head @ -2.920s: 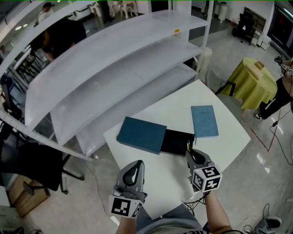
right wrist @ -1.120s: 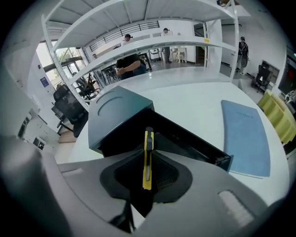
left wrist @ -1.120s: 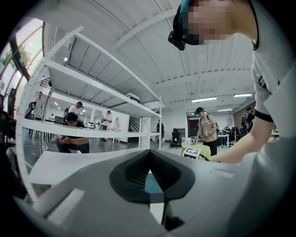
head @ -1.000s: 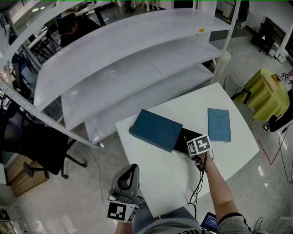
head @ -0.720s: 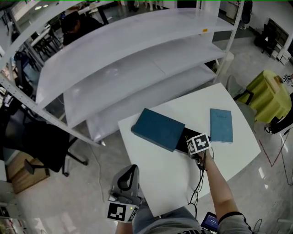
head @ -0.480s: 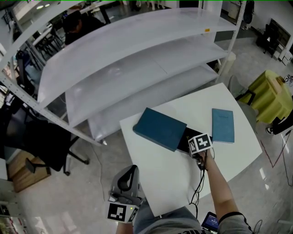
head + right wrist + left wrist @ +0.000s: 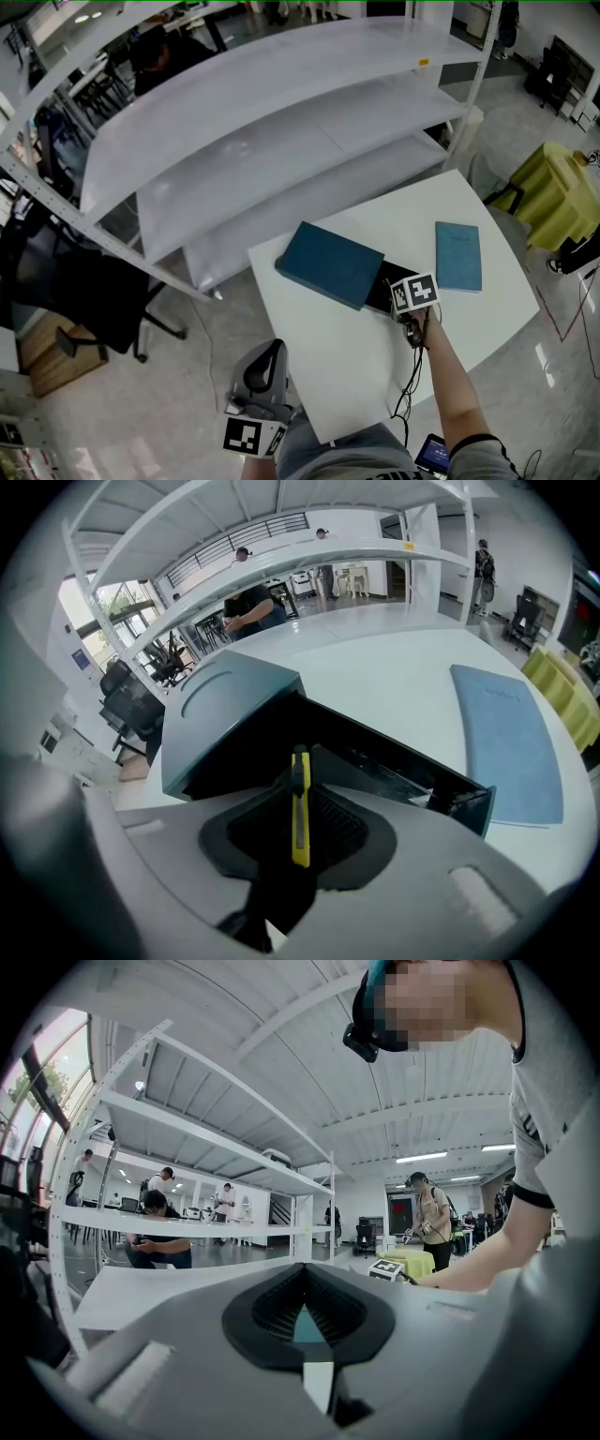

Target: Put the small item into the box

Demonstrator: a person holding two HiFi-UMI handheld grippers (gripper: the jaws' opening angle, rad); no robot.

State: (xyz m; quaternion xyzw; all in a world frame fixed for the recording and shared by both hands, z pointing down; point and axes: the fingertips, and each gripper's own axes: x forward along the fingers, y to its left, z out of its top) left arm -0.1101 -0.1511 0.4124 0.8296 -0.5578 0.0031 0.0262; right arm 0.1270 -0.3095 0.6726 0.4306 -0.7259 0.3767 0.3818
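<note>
A teal box [image 7: 330, 264] lies on the white table [image 7: 347, 356], its black inner tray [image 7: 382, 281] slid out to the right. My right gripper [image 7: 405, 287] is at that tray, shut on a yellow utility knife [image 7: 300, 803]. In the right gripper view the knife stands upright between the jaws [image 7: 300, 808], its tip just over the black tray [image 7: 384, 757] under the teal sleeve [image 7: 225, 714]. My left gripper [image 7: 269, 352] hangs low by the table's near edge, away from the box. Its jaws [image 7: 305, 1321] are together with nothing in them.
A flat blue cover [image 7: 458, 255] lies on the table to the right of the box and shows in the right gripper view [image 7: 511, 742]. White shelving [image 7: 281, 122] runs behind the table. Cables [image 7: 405, 389] trail along the right forearm. People stand in the background.
Since 2.9 s ago my right gripper has gone from the table's near edge forward to the black tray. Over the last second it has stayed there. The left gripper has not moved.
</note>
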